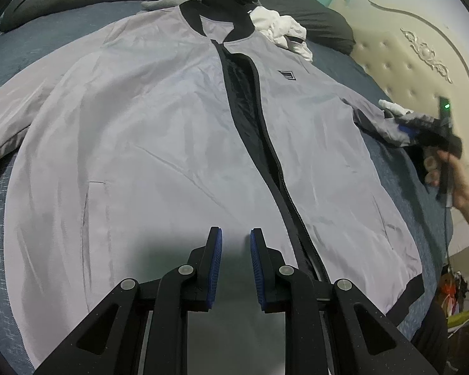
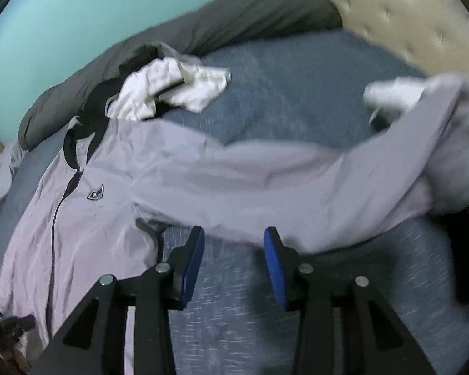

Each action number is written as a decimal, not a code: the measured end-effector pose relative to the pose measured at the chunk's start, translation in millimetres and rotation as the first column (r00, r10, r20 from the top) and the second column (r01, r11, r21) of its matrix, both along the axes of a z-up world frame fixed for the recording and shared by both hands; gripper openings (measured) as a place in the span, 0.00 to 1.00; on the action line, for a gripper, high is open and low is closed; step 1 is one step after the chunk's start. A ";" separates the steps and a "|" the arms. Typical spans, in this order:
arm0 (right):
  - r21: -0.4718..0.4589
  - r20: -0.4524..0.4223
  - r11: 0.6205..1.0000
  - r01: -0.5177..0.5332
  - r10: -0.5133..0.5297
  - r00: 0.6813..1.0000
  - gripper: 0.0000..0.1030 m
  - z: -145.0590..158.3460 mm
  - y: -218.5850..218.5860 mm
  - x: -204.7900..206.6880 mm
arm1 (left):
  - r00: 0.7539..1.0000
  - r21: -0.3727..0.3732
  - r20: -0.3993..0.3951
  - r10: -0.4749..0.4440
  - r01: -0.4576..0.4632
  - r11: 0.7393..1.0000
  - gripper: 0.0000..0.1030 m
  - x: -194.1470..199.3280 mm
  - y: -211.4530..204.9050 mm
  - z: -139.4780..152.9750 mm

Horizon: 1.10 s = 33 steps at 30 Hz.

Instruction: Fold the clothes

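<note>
From the left wrist view, a pale grey jacket (image 1: 159, 131) lies face up and spread flat on a bed (image 1: 400, 168) with a blue-grey cover, filling most of the frame. Its black collar (image 1: 234, 20) sits at the upper centre and its dark zip opening (image 1: 253, 118) runs from there down toward the lower right. A small dark badge (image 1: 287, 75) shows on the chest, right of the zip. The left gripper (image 1: 236, 240) hovers over the jacket's lower part at the bottom centre; its blue-padded fingers (image 1: 215, 268) stand at a narrow gap with nothing between them. A crumpled white garment (image 1: 281, 31) lies just beside the collar, in front of a dark grey duvet (image 1: 297, 3). At the right edge a person's hand (image 1: 453, 181) holds the right gripper (image 1: 406, 131) at the end of the jacket's sleeve; whether it touches the cloth cannot be told. A cream tufted headboard (image 1: 400, 53) stands in the upper right.

From the right wrist view, which is blurred, the right gripper (image 2: 234, 237) sits at the bottom centre with its fingers (image 2: 192, 265) moderately parted and empty, over bare bed cover. The sleeve (image 2: 297, 184) stretches across the middle of the frame just above the fingertips. The jacket body lies at the left, the white garment (image 2: 172, 84) at the upper left.
</note>
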State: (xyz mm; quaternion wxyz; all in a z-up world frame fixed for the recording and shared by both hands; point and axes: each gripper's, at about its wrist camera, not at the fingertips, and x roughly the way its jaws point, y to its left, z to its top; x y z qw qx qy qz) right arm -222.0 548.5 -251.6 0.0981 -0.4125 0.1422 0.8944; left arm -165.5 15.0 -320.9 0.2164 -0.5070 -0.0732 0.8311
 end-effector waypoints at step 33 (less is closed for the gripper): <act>0.237 0.001 0.930 0.279 -0.288 0.958 0.05 87.9 140.0 58.4 | 1.000 0.004 -0.011 0.022 -0.022 1.000 0.20 0.3 -6.1 4.9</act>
